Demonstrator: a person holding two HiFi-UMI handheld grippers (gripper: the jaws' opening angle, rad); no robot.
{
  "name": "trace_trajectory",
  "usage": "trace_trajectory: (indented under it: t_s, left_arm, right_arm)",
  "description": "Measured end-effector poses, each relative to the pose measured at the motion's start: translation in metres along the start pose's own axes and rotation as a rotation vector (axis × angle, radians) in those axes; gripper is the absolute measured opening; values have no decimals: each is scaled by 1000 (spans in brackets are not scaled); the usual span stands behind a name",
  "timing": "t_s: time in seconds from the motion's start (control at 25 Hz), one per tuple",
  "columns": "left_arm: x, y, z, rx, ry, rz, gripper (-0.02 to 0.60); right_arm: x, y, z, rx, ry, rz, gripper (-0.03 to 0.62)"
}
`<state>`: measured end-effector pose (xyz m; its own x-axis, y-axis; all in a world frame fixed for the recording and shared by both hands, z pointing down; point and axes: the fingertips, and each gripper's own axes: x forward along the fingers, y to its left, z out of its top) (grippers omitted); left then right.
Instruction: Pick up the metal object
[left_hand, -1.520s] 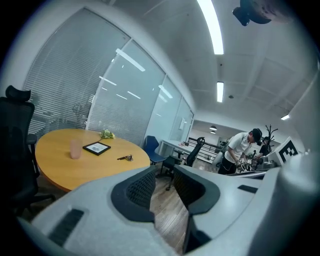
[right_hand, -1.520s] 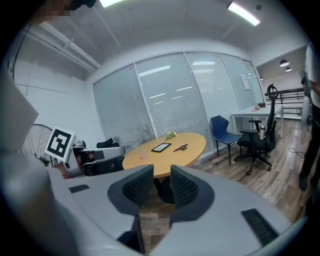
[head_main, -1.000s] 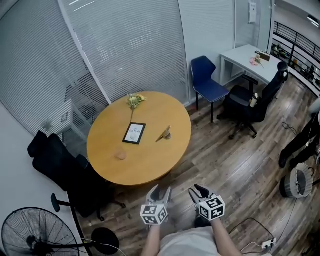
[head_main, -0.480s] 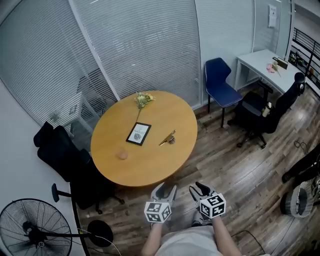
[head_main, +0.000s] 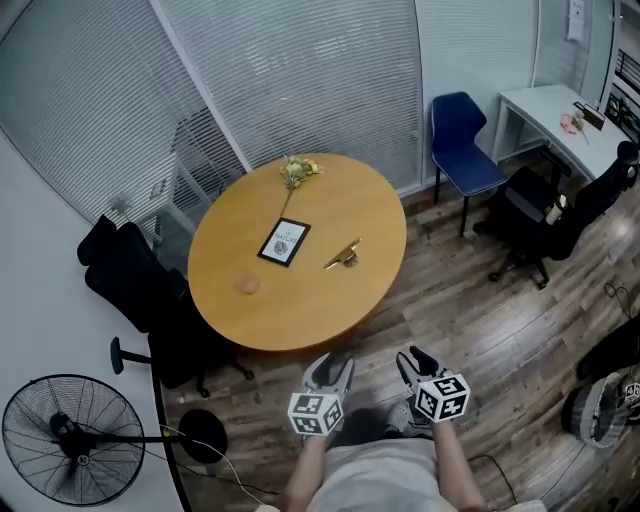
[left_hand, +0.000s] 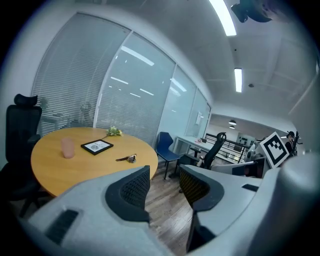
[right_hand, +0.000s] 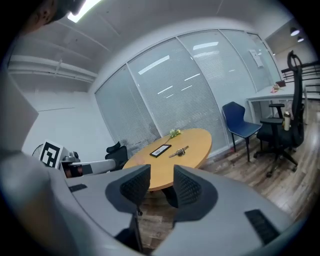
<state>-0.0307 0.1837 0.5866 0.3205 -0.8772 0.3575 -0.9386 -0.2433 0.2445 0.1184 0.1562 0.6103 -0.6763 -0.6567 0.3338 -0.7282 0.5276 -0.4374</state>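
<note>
Left gripper (head_main: 329, 366) spread, empty, right gripper (head_main: 419, 359) just opened wider, empty, one metal object (head_main: 343, 257) laid on one far table (head_main: 300, 305), one frame (head_main: 285, 241), one pink cup (left_hand: 67, 147) to its left.

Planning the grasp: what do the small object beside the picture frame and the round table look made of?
The small object looks like brass-toned metal: golden glint, though too small to be sure. The round table looks like wood or laminate: smooth, even honey-coloured top, soft sheen.

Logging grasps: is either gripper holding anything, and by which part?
Nothing. Left gripper open, empty; right gripper has just been opening, empty. Metal object lies on table.
</note>
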Motion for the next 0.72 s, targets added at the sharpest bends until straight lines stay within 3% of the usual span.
trace_trajectory:
  t_s: [0.32,0.72]
  left_arm:
    - [2,17,-10,-49,12,59,176]
    - [46,26,0,-70,16,39,155]
  right_arm:
    - [6,-1,-14,-10,52,34,140]
    - [24,-36,1,-9,62,-15,140]
